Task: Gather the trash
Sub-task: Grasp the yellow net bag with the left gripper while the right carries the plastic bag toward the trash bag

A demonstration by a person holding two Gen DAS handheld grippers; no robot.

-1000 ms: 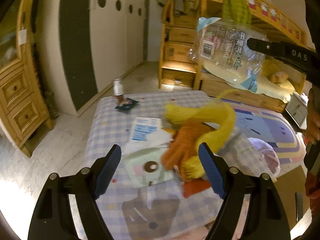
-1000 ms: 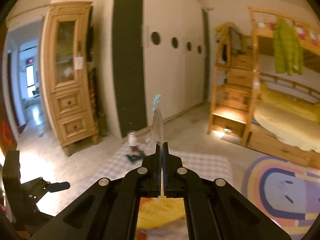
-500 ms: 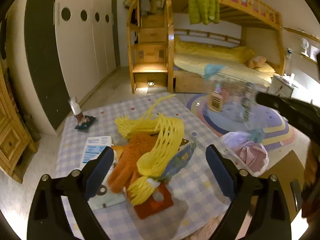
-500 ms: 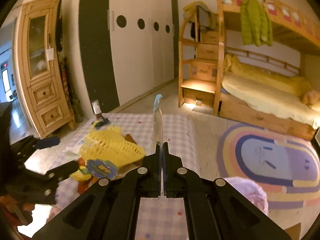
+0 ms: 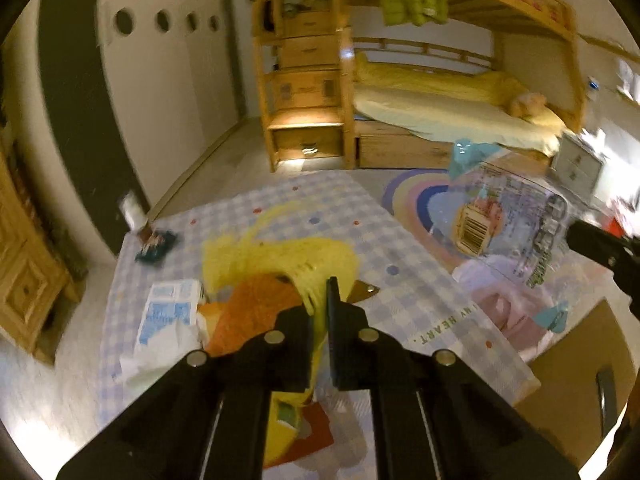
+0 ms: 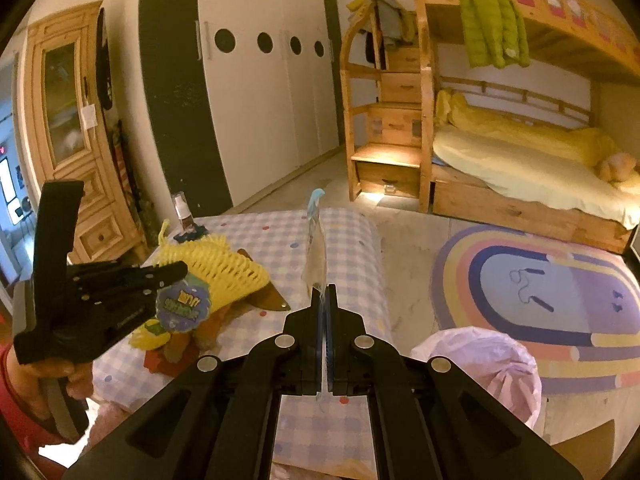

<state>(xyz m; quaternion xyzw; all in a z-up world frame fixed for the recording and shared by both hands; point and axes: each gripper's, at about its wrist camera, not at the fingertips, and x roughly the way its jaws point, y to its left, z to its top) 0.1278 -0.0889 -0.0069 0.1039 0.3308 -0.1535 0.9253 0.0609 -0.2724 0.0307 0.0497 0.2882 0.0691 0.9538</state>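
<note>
- Jaws of the left gripper [image 5: 319, 305] pinch yellow foam netting [image 5: 280, 256] over the checked worktop [image 5: 404, 280].
- Right gripper [image 6: 325, 294] jaws pressed together on a clear plastic wrapper [image 6: 315, 256] — held above the pink-lined trash bin [image 6: 480, 364].

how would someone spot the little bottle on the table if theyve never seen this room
Start at the checked tablecloth and go to its far corner, nearest the dark wall stripe. The small bottle stands upright there beside a dark wrapper, apart from the heap.

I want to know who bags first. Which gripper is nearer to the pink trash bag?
Right. The right gripper, shut on the clear plastic wrapper, hangs near the pink trash bag. The left gripper grips the yellow foam net over the table.
</note>
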